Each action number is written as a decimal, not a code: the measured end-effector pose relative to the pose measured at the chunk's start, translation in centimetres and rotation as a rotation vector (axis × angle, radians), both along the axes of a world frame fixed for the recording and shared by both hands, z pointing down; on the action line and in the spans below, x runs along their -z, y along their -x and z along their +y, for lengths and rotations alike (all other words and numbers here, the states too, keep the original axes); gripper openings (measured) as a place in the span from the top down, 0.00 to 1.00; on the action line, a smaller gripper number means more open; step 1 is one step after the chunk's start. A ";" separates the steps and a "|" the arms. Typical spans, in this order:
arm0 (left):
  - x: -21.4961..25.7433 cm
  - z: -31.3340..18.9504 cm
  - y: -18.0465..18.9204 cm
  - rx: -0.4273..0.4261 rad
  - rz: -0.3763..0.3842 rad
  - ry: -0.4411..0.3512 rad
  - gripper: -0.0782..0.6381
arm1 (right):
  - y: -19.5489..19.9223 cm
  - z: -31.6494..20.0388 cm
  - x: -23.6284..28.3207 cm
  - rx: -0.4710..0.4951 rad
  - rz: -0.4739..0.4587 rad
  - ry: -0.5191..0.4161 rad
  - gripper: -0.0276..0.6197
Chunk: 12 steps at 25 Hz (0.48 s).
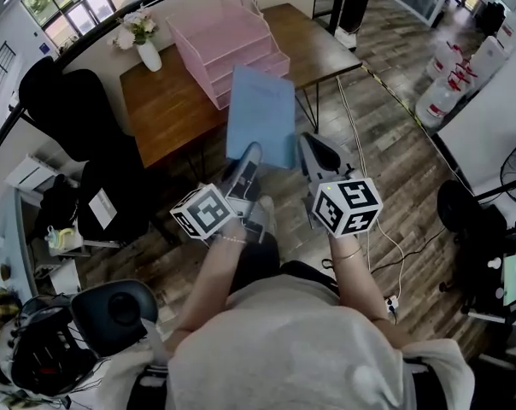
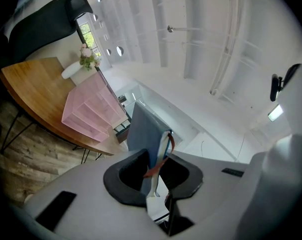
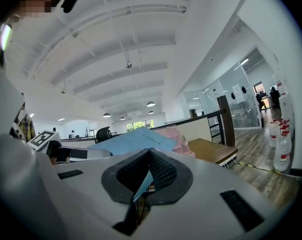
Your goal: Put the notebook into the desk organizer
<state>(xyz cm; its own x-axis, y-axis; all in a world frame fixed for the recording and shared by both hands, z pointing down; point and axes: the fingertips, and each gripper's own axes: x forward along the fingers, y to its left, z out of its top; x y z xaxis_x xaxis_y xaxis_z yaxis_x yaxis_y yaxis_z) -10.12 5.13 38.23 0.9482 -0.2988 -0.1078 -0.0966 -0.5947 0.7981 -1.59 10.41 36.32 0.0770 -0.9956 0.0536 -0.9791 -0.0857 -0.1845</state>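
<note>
In the head view you hold the blue notebook (image 1: 260,114) up in the air over the wooden floor, with your left hand-held gripper (image 1: 249,155) and right hand-held gripper (image 1: 312,146) both pinching its near edge, one toward each corner. Its far edge reaches toward the pink desk organizer (image 1: 232,45), which stands on the brown bench (image 1: 168,105) beside a white vase of flowers (image 1: 142,39); the notebook touches neither. In the left gripper view the jaws of the left hand-held gripper (image 2: 158,170) are closed on the notebook (image 2: 143,129) near its edge, where you can see the pale page block and a reddish band (image 2: 164,153) looped round it. The organizer (image 2: 88,111) sits beyond on the bench (image 2: 36,86). In the right gripper view the right hand-held gripper (image 3: 147,178) is clamped on a thin blue corner of the notebook (image 3: 133,141), and the cover spreads flat ahead of you toward the organizer (image 3: 174,135) and the bench (image 3: 211,151). Judge this a light, thin book with a fairly limp cover: held by one edge alone it is likely to droop or bend at the far end, and the right pinch may hold only the cover, not the whole block. A hold that takes in the full thickness of pages should steer it more surely into a tray.
</note>
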 end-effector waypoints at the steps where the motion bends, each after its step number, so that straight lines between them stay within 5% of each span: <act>1: 0.0 -0.5 -0.3 0.001 0.004 0.001 0.79 | -0.3 -0.4 -0.2 0.002 -0.003 0.003 0.94; 12: 1.7 -9.1 -5.7 0.037 0.051 -0.018 0.79 | -3.5 -8.4 0.3 0.081 0.029 0.000 0.94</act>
